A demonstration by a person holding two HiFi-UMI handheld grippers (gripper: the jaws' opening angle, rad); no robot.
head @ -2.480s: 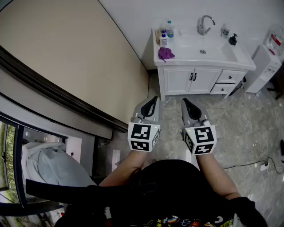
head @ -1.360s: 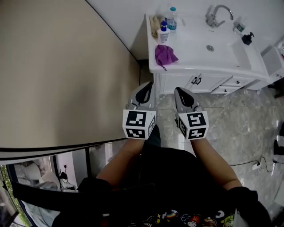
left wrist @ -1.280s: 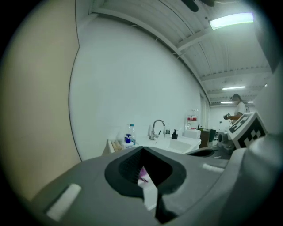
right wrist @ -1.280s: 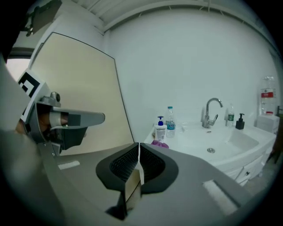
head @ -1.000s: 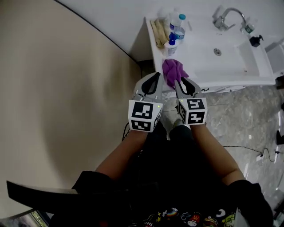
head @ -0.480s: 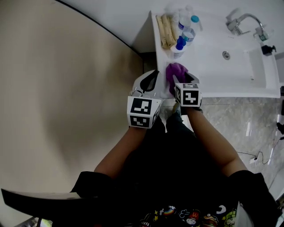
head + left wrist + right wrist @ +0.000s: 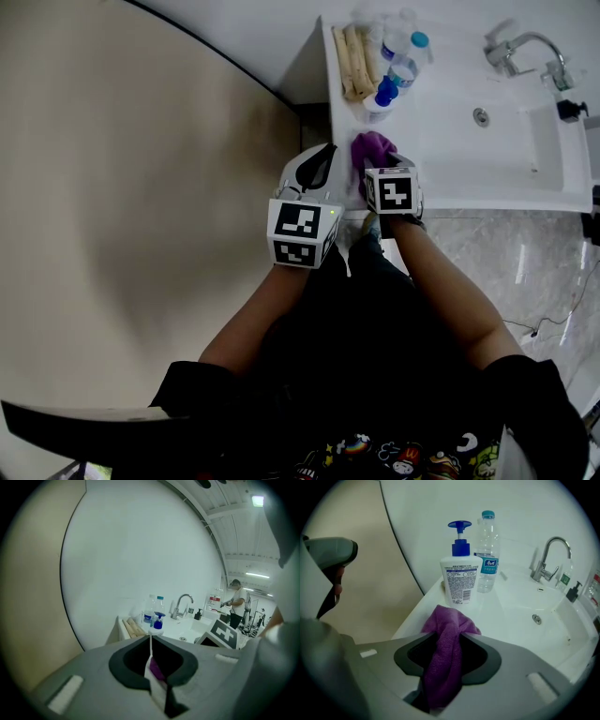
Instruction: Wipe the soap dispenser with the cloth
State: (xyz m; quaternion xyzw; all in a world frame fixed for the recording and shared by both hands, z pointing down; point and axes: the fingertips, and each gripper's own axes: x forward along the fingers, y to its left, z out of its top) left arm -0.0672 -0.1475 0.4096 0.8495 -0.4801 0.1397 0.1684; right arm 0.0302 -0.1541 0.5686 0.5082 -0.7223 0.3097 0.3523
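Purple terry cloth (image 7: 443, 667) fills the slot of the right hand-held gripper (image 7: 446, 635). Its jaws have just been closing, and we see them pressing the bunched fabric from both sides. The rest of the cloth spreads past the tips onto the white tabletop (image 7: 415, 618), near its front left corner.

In the head view this hand-held gripper points steeply down over that corner, its marker cube (image 7: 391, 190) turned up towards us. The left hand-held gripper (image 7: 151, 641) sits just beside it, off the tabletop's left edge. Its jaws are drawn together with nothing held, and through the thin slit between them we make out only a sliver of white and a bit of the purple cloth.

Just beyond the cloth stands the soap dispenser (image 7: 461, 581), a white bottle with a printed label and a blue pump head. It is upright and apart from the cloth and from both hand-held grippers. A clear water bottle (image 7: 487, 550) with a blue cap and a blue label stands close behind it to the right.

Beige rolled items (image 7: 354, 61) lie along the tabletop's left edge behind the bottles; we cannot tell what they are. To the right the sink basin (image 7: 520, 606) dips into the tabletop, with its drain (image 7: 537, 618) and a chrome faucet (image 7: 548, 557) at the back. A small dark pump bottle (image 7: 573, 592) stands near the faucet. A beige wall (image 7: 141, 187) runs along the left, and in the left gripper view a person (image 7: 236, 604) stands far off in the room.
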